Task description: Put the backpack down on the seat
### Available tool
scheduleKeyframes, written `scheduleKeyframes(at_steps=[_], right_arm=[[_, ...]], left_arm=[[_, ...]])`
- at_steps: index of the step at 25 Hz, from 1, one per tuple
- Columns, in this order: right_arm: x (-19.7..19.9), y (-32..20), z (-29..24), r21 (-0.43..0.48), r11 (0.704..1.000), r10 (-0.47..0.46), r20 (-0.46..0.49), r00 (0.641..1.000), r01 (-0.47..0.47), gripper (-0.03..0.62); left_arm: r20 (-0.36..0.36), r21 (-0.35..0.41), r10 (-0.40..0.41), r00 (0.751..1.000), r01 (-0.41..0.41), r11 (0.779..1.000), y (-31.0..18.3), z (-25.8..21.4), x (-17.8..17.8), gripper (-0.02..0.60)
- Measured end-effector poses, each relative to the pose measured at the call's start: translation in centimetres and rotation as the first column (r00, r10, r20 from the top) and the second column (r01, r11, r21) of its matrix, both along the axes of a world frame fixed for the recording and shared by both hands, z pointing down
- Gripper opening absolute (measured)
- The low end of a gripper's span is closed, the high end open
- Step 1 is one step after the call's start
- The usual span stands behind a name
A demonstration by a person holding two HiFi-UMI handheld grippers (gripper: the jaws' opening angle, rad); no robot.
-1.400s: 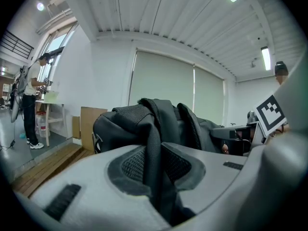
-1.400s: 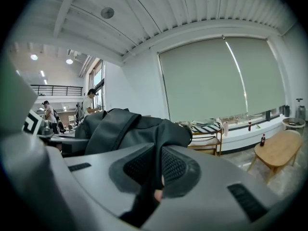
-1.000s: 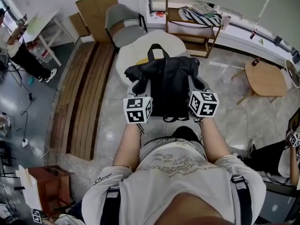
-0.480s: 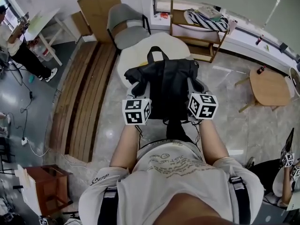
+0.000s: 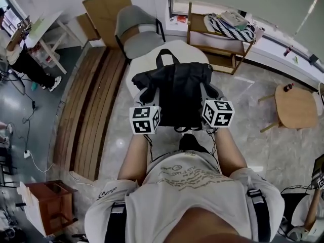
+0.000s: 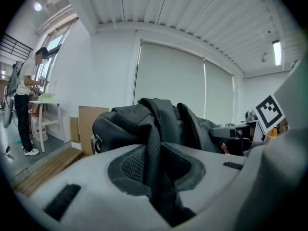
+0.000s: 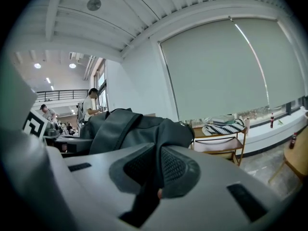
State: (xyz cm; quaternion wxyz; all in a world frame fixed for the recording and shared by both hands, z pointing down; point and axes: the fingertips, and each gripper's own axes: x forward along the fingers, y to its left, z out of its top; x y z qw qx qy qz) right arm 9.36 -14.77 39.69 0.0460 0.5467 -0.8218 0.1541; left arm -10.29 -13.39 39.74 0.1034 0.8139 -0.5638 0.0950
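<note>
A black backpack (image 5: 177, 92) hangs in the air between my two grippers, above the near edge of a round white seat (image 5: 144, 59). My left gripper (image 5: 149, 94) holds its left side and my right gripper (image 5: 210, 92) its right side. In the left gripper view the backpack (image 6: 139, 121) fills the middle, and the left gripper (image 6: 156, 170) is shut on a black strap (image 6: 154, 143). The right gripper view shows the right gripper (image 7: 155, 174) shut on a fold of the backpack (image 7: 139, 124). The bag's top handle (image 5: 168, 54) points away from me.
A grey chair (image 5: 136, 32) stands behind the seat. A wooden shelf (image 5: 218, 44) with a striped cloth is at the back right. A round wooden side table (image 5: 296, 106) is at the right, and a slatted wooden bench (image 5: 91, 110) runs along the left. A person (image 5: 20, 54) stands far left.
The room has slid slightly right and down in the head view as I shift. The backpack stays held between both grippers, and both grips are unchanged.
</note>
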Motion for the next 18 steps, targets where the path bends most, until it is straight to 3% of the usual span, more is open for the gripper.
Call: scheduleKeyframes(at_steps=[18], right_arm=[[2.9, -18.2, 3.9, -0.168, 0.979, -0.117, 0.002, 0.993, 0.115, 0.041]], left_arm=[[0.02, -0.152, -0.048, 0.999, 0.05, 0.987, -17.0, 3.8, 3.0, 0.086]])
